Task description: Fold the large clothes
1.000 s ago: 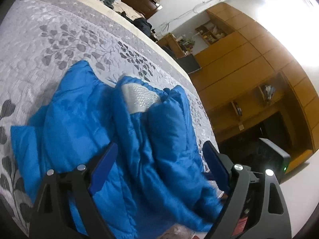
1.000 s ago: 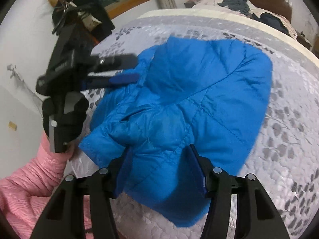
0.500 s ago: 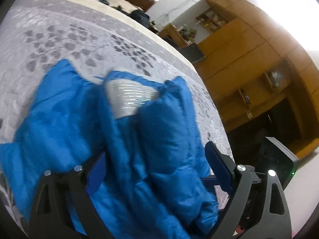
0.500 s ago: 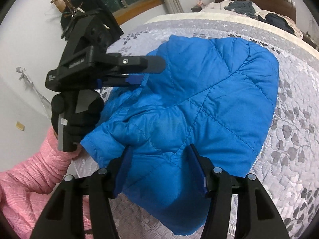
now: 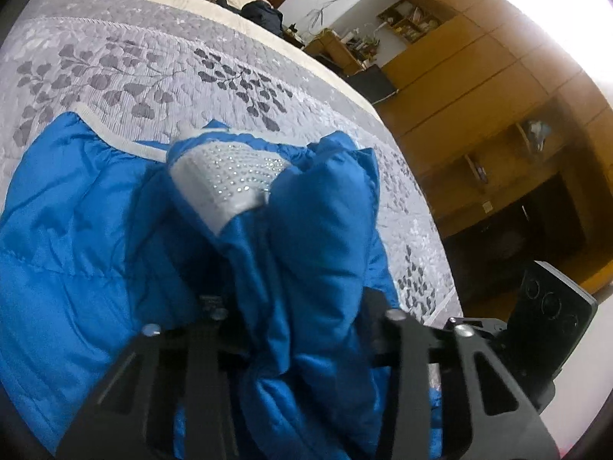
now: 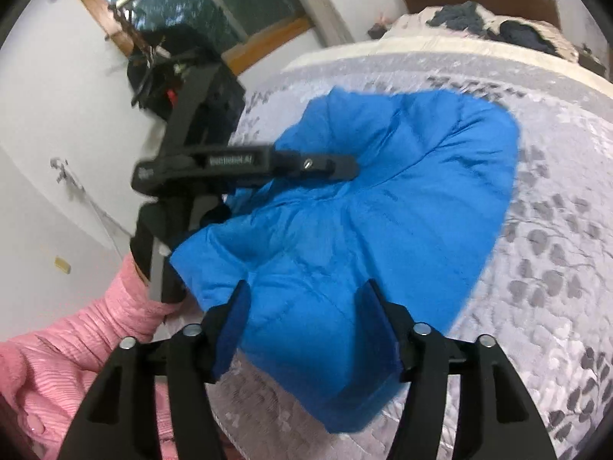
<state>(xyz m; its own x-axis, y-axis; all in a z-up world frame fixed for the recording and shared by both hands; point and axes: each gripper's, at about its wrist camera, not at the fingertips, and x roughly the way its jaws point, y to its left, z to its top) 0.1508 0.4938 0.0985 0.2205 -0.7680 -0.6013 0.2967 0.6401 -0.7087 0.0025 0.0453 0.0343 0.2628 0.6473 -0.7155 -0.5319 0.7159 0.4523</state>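
While the blue jacket (image 6: 375, 211) lies bunched on the grey leafy bed cover (image 5: 161, 65), both tongs are at it.
Left gripper (image 5: 291, 306): pinching a thick fold of the jacket between its two fingers.
Right gripper (image 6: 306, 326): fingers spread wide, the jacket's near edge sits between them.
Sparkly grey cuff (image 5: 226, 176): folded on top of the jacket.
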